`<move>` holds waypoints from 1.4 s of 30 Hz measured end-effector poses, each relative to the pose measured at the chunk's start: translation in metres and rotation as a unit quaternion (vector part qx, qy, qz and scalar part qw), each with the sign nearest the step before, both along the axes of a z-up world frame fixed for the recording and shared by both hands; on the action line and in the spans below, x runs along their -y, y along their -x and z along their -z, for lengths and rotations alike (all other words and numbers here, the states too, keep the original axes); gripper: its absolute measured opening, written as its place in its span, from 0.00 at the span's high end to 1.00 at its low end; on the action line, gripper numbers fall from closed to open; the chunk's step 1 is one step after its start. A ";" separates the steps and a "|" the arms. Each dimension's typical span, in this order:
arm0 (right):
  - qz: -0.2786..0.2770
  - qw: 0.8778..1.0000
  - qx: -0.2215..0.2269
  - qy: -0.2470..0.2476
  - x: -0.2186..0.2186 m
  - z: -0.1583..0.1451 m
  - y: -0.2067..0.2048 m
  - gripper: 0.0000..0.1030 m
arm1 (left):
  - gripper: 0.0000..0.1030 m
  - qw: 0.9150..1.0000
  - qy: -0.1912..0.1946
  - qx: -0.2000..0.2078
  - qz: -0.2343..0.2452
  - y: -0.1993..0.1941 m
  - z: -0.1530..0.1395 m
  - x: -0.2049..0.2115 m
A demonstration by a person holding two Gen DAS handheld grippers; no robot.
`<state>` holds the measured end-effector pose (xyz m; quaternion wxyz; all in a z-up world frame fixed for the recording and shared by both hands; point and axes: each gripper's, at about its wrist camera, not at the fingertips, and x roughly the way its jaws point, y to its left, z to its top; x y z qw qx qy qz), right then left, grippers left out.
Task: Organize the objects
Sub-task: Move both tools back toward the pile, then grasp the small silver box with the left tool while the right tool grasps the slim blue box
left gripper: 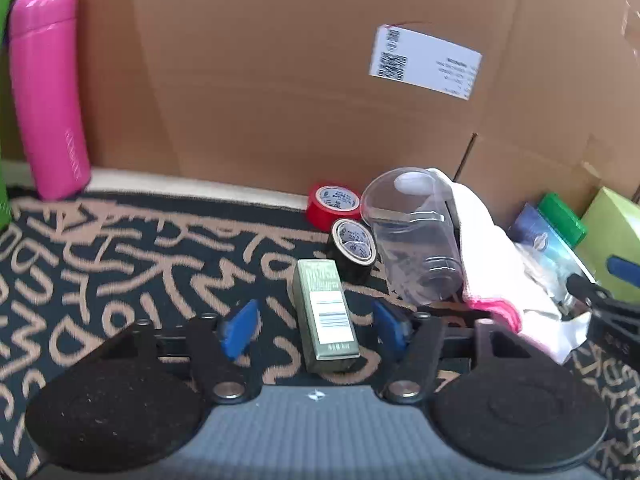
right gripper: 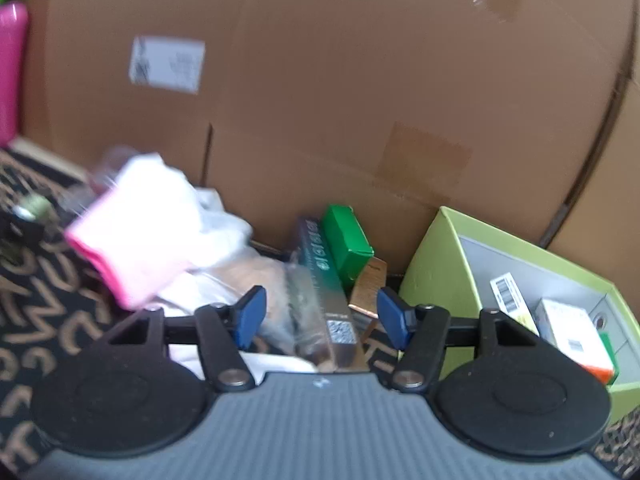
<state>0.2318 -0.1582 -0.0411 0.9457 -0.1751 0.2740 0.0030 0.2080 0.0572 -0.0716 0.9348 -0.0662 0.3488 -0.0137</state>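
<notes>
My left gripper (left gripper: 316, 326): my jaws stand partly apart around a small olive-gold carton (left gripper: 325, 314) that lies flat on the mat; there is a clear gap between each blue pad and the carton's sides, so I am not pressing on it.
My left pads (left gripper: 240, 330): blue, one on each side of the carton, both low over the mat.
My right gripper (right gripper: 322, 316): my jaws stand partly apart over a long dark box (right gripper: 324, 300) with a code label on its near end; the picture is blurred and I see a gap on both sides, so nothing is clamped.
Mat (left gripper: 120, 260): black with tan scribble letters, under everything.
Tape rolls: a black roll (left gripper: 354, 248) just beyond the carton's far end, a red roll (left gripper: 334, 204) behind it, near the cardboard.
Clear jar (left gripper: 412, 232): lies on its side to the right of the tape rolls, against a white cloth with a pink edge (left gripper: 492, 272).
Pink bottle (left gripper: 46, 88): upright at far left, against the cardboard.
Cardboard wall (left gripper: 280, 80): large, brown, with a white shipping label (left gripper: 426, 62).
Green box (right gripper: 346, 246): small, leaning behind the long dark box.
Lime tray (right gripper: 440, 264): open box at right, holding a few small packets.
Heap: cloth, plastic wrap and boxes piled together between the jar and the lime tray.
</notes>
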 end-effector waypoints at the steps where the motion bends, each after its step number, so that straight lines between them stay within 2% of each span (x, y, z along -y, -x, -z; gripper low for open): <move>1: -0.002 1.000 -0.013 0.011 -0.001 0.005 -0.006 0.62 | 0.60 1.000 -0.006 -0.001 0.008 0.000 0.000 0.002; 2: -0.004 1.000 -0.027 0.016 -0.001 0.008 -0.009 0.73 | 0.75 1.000 -0.009 -0.002 0.017 0.000 0.000 0.002; 3: -0.001 0.999 -0.023 0.026 -0.002 0.010 -0.008 0.77 | 0.77 1.000 -0.011 -0.004 0.021 0.000 0.000 0.002; 4: -0.004 1.000 -0.017 0.025 -0.002 0.008 -0.003 0.78 | 0.77 1.000 -0.010 -0.003 0.026 0.003 -0.001 0.001; 8: -0.022 0.999 -0.005 -0.031 0.005 -0.007 0.030 0.80 | 0.77 0.998 0.019 -0.013 0.050 0.025 -0.004 0.001; 11: -0.037 0.994 -0.016 -0.099 0.019 -0.017 0.067 0.80 | 0.77 0.995 0.045 -0.022 0.082 0.053 -0.005 0.005; 14: -0.042 0.978 -0.039 -0.200 0.044 -0.022 0.104 0.80 | 0.77 0.989 0.068 -0.030 0.126 0.091 -0.005 0.013; 16: -0.050 0.960 -0.064 -0.269 0.061 -0.023 0.123 0.85 | 0.77 0.985 0.075 -0.037 0.151 0.113 -0.004 0.019; 18: -0.043 0.946 -0.082 -0.310 0.077 -0.021 0.139 0.84 | 0.77 0.983 0.071 -0.041 0.161 0.129 -0.002 0.025; 19: -0.031 0.948 -0.084 -0.305 0.082 -0.019 0.145 0.84 | 0.77 0.985 0.060 -0.037 0.159 0.134 -0.002 0.027; 20: -0.020 0.955 -0.084 -0.283 0.083 -0.017 0.149 0.82 | 0.76 0.987 0.044 -0.031 0.153 0.138 -0.002 0.030; 22: 0.003 0.969 -0.079 -0.232 0.079 -0.014 0.154 0.73 | 0.67 0.990 0.008 -0.019 0.138 0.141 -0.004 0.035; 24: -0.008 0.972 -0.070 -0.226 0.076 -0.015 0.161 0.52 | 0.43 0.991 -0.009 -0.006 0.134 0.148 -0.008 0.038; 26: -0.029 0.972 -0.055 -0.225 0.068 -0.018 0.165 0.48 | 0.38 0.990 -0.014 0.002 0.139 0.151 -0.010 0.040; 31: -0.054 0.974 -0.054 -0.211 0.040 -0.018 0.152 0.48 | 0.39 0.989 -0.024 -0.001 0.147 0.154 -0.010 0.044; 37: -0.053 0.976 -0.068 -0.200 0.023 -0.005 0.135 0.49 | 0.40 0.990 -0.019 -0.011 0.137 0.146 -0.003 0.047; 38: -0.050 0.977 -0.070 -0.197 0.022 -0.003 0.132 0.52 | 0.49 0.990 -0.018 -0.013 0.139 0.144 -0.002 0.048; 39: -0.046 0.978 -0.071 -0.189 0.021 0.000 0.130 0.64 | 0.66 0.990 -0.017 -0.015 0.141 0.143 -0.001 0.048; 42: -0.036 0.982 -0.078 -0.170 0.026 0.005 0.129 0.75 | 0.67 0.989 -0.021 -0.017 0.144 0.141 0.000 0.049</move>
